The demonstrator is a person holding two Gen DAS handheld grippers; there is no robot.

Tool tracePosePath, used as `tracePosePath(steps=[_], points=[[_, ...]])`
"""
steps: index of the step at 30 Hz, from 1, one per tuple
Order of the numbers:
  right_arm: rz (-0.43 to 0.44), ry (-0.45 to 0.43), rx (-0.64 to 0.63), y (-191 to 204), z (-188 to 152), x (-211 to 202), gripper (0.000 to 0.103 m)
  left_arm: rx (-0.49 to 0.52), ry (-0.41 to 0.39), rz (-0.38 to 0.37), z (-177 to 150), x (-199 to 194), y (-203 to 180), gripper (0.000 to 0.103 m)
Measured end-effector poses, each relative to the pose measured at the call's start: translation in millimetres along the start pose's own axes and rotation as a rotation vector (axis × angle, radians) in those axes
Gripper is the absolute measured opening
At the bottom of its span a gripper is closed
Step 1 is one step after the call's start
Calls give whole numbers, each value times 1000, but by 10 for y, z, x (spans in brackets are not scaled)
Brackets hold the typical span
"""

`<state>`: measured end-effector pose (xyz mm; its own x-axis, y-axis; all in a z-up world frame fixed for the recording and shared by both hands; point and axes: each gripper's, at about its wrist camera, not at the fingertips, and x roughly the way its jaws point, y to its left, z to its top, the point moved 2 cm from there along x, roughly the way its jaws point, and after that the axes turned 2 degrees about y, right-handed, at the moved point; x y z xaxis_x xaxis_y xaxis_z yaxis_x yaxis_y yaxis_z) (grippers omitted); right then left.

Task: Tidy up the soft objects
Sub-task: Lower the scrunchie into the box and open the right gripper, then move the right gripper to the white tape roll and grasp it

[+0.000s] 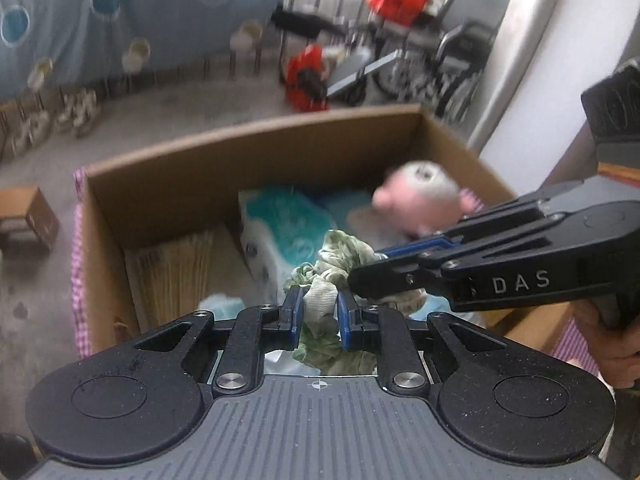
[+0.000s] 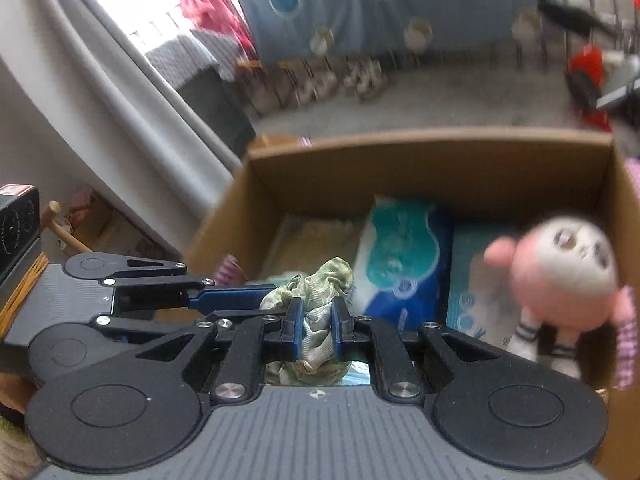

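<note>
A crumpled pale green cloth (image 1: pixel 340 256) hangs between both grippers above the open cardboard box (image 1: pixel 256 140). My left gripper (image 1: pixel 318 306) is shut on the cloth's lower part. My right gripper (image 2: pixel 316 322) is shut on the same green cloth (image 2: pixel 320 284), and it also shows in the left wrist view (image 1: pixel 380 268), coming in from the right. The left gripper shows in the right wrist view (image 2: pixel 240 300) at the left. A pink and white plush doll (image 2: pixel 560 276) leans in the box's right corner, also in the left wrist view (image 1: pixel 420 200).
In the cardboard box (image 2: pixel 420 148) lie a teal and white tissue pack (image 1: pixel 280 224), a blue pack (image 2: pixel 472 296) and a beige folded item (image 1: pixel 176 264). A small brown box (image 1: pixel 24 216) stands on the floor at left. Red bags (image 1: pixel 304 76) and a wheelchair lie beyond.
</note>
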<state>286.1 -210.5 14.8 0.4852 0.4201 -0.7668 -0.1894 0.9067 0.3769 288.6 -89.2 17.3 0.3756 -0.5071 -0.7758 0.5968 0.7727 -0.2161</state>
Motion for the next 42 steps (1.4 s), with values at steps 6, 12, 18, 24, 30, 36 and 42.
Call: tracePosePath(steps=[6,12,18,24,30,36,42], points=[[-21,82,27,-170,-9,260,17,-22,99,-5,-33,205,98,19],[-53,136,65,-259,-46,399,21,-34,165,20,-10,427,145,55],[-20,50,115,-323,-33,164,65,-35,93,48,3,260,138,90],[9,-77,136,-316,-40,-306,65,-64,5,44,29,-43,144,98],[-7,-249,111,-153,-265,-1046,67,-67,-105,45,21,-498,98,99],[-103,-456,-23,214,-828,-1918,103,-88,-270,-53,-208,-1080,-11,102],[-352,-468,-138,397,-1401,-2431,103,-125,-305,-236,-550,-1375,-231,103]])
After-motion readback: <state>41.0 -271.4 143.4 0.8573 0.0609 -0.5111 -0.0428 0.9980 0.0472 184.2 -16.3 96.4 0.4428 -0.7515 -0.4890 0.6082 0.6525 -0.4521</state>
